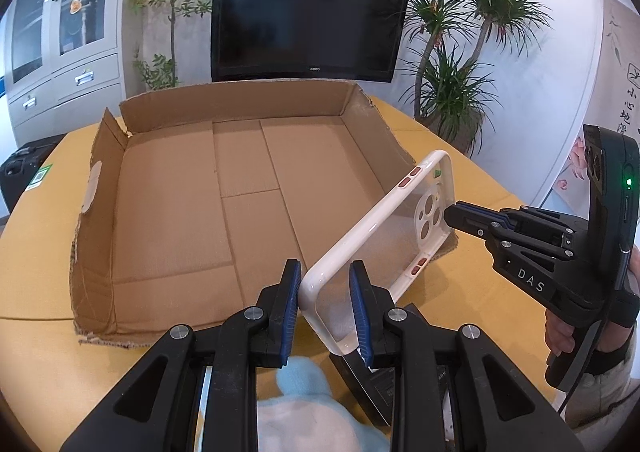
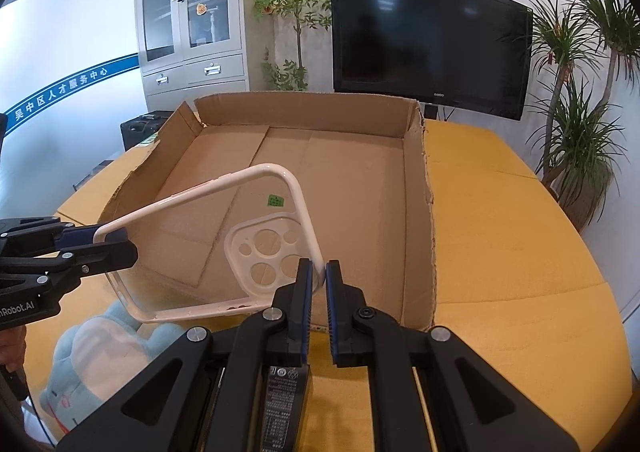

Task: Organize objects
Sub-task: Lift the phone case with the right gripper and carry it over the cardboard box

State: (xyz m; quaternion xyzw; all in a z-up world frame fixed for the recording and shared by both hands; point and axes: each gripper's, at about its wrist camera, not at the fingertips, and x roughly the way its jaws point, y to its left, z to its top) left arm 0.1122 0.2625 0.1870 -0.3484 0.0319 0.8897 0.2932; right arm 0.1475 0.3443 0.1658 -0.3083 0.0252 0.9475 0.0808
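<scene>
I hold a clear phone case (image 1: 380, 236) with a white rim between both grippers, in the air over the near right corner of the open cardboard box (image 1: 224, 188). In the left wrist view, my left gripper (image 1: 325, 292) sits at the lower centre of the frame, its blue pads pinching one short end of the case. The right gripper (image 1: 450, 214) comes in from the right edge and nips the rim beside the camera cutout.

In the right wrist view, the right gripper (image 2: 319, 280) is at the lower centre, jaws pressed onto the thin white rim (image 2: 308, 220) at the camera end. The left gripper (image 2: 108, 244) enters from the left edge and clamps the far end of the phone case (image 2: 208, 252), which hangs tilted over the near left edge of the cardboard box (image 2: 360, 188).

The box floor is bare across the middle of both frames, with low walls at the back and sides; its right wall has a ragged, torn edge. The yellow table (image 2: 512, 236) lies open to the right of the box. At the lower left, a pale blue plush toy (image 2: 92, 356) lies under the case, and a black box with a printed label (image 2: 280, 404) sits beneath my right gripper.
</scene>
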